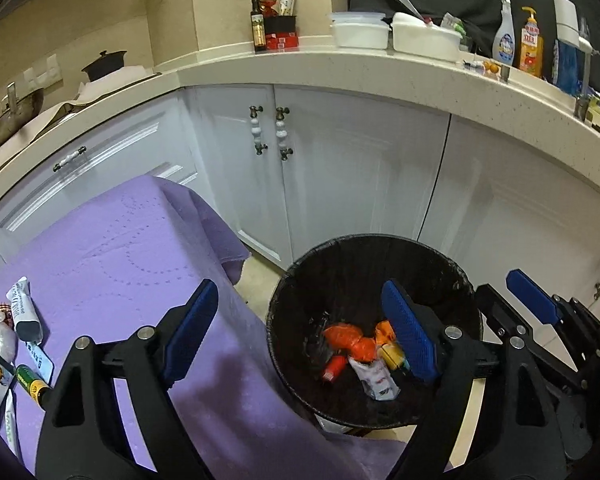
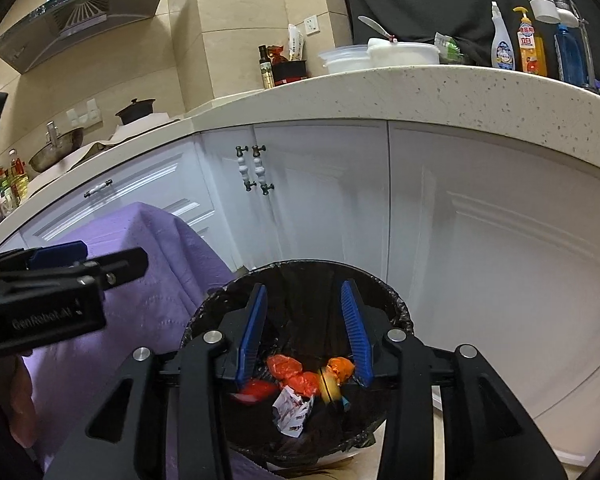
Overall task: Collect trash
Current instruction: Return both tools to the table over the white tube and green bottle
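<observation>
Both claws, left (image 1: pixel 300 328) and right (image 2: pixel 305 328), parted and empty above lined bin (image 2: pixel 396 312), purple-clothed table (image 1: pixel 120 248), white cabinets (image 1: pixel 340 168) behind

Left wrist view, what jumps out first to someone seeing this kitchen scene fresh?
The black-lined trash bin on the floor before the white cabinets, with bright orange wrappers inside. Left of it, a purple cloth drapes a table holding tubes and packets. Both tongs, left and right, hang open above the bin.

Ribbed blue rubbery pads (image 2: pixel 256 332) are lining the right gripper's (image 2: pixel 306 328) matt black plastic fingers. Below them, a crinkled glossy black plastic liner is covering the trash bin (image 2: pixel 220 296), holding shiny orange wrappers (image 2: pixel 286 366). Left of it, soft purple cloth (image 1: pixel 112 232) is draping; beyond, glossy white cabinet doors (image 2: pixel 324 192) are reflecting light under speckled stone countertop (image 2: pixel 440 92).
</observation>
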`<action>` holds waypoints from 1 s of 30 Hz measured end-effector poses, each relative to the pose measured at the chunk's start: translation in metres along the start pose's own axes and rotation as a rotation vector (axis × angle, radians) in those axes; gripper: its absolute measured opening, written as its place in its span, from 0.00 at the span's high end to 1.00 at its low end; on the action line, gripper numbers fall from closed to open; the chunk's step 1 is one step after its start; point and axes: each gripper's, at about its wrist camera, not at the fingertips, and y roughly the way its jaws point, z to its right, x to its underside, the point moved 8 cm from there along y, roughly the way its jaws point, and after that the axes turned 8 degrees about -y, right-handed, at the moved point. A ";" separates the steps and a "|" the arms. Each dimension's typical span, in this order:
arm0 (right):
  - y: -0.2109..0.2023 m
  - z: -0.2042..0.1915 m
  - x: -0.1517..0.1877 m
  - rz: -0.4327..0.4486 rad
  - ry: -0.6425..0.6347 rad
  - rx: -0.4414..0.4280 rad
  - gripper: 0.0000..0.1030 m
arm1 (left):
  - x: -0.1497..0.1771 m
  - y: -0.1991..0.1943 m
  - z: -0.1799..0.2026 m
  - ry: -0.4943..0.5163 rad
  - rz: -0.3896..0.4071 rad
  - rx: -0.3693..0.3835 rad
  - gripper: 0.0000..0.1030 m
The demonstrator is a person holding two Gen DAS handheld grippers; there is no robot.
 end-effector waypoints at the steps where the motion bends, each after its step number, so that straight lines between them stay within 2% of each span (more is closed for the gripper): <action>1: -0.002 -0.001 0.000 -0.001 -0.002 0.000 0.62 | 0.000 -0.002 -0.002 -0.003 0.003 -0.001 0.20; 7: -0.013 -0.013 -0.006 0.010 -0.010 -0.015 0.60 | 0.000 -0.023 -0.020 -0.028 0.032 -0.010 0.20; 14: -0.031 -0.052 -0.015 0.033 -0.045 -0.094 0.59 | 0.010 -0.064 -0.064 -0.084 0.066 -0.045 0.20; 21: -0.046 -0.117 -0.029 0.055 -0.110 -0.221 0.59 | 0.034 -0.110 -0.139 -0.149 0.099 -0.158 0.20; 24: -0.050 -0.152 -0.036 0.063 -0.153 -0.278 0.59 | 0.048 -0.132 -0.180 -0.179 0.114 -0.234 0.20; 30: -0.053 -0.215 -0.042 0.063 -0.213 -0.379 0.59 | 0.071 -0.158 -0.244 -0.238 0.111 -0.331 0.19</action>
